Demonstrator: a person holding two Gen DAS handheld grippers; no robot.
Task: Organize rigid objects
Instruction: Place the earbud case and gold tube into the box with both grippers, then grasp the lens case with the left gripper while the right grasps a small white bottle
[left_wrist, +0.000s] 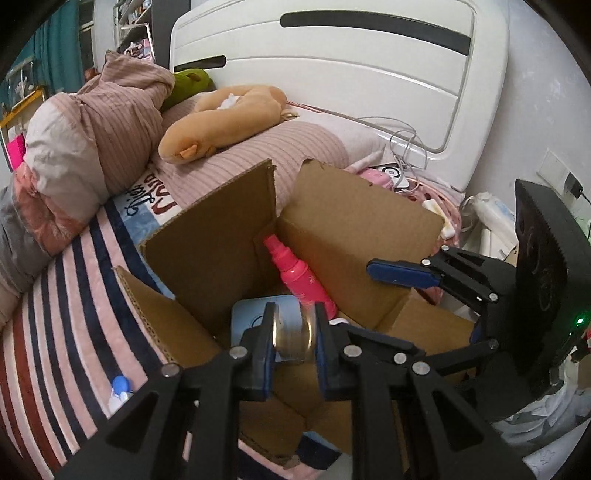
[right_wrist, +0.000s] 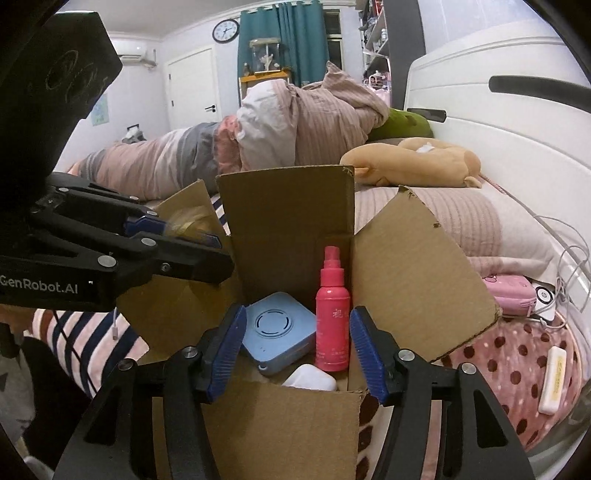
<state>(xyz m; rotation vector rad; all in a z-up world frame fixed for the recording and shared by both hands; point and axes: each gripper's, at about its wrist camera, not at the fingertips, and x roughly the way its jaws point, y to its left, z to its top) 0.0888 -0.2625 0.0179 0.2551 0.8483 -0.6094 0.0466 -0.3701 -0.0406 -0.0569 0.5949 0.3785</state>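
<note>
An open cardboard box (right_wrist: 288, 218) (left_wrist: 354, 218) stands on the bed. Inside it are a pink spray bottle (right_wrist: 332, 314) (left_wrist: 299, 277), a light blue square device (right_wrist: 277, 328) (left_wrist: 251, 314) and a white object (right_wrist: 312, 376). My left gripper (left_wrist: 293, 336) is shut on a clear round jar (left_wrist: 293, 334) and holds it above the box's left side; it shows blurred in the right wrist view (right_wrist: 184, 225). My right gripper (right_wrist: 297, 350) is open and empty at the box's near wall; its blue pad (left_wrist: 400, 275) shows in the left wrist view.
A striped blanket (left_wrist: 55, 314), rolled duvet (left_wrist: 92, 129) and plush toys (left_wrist: 225, 118) lie to the left. A white headboard (left_wrist: 332, 74) is behind. A pink case (right_wrist: 511, 295), cables and a cream bar (right_wrist: 552, 380) lie on the dotted cover to the right.
</note>
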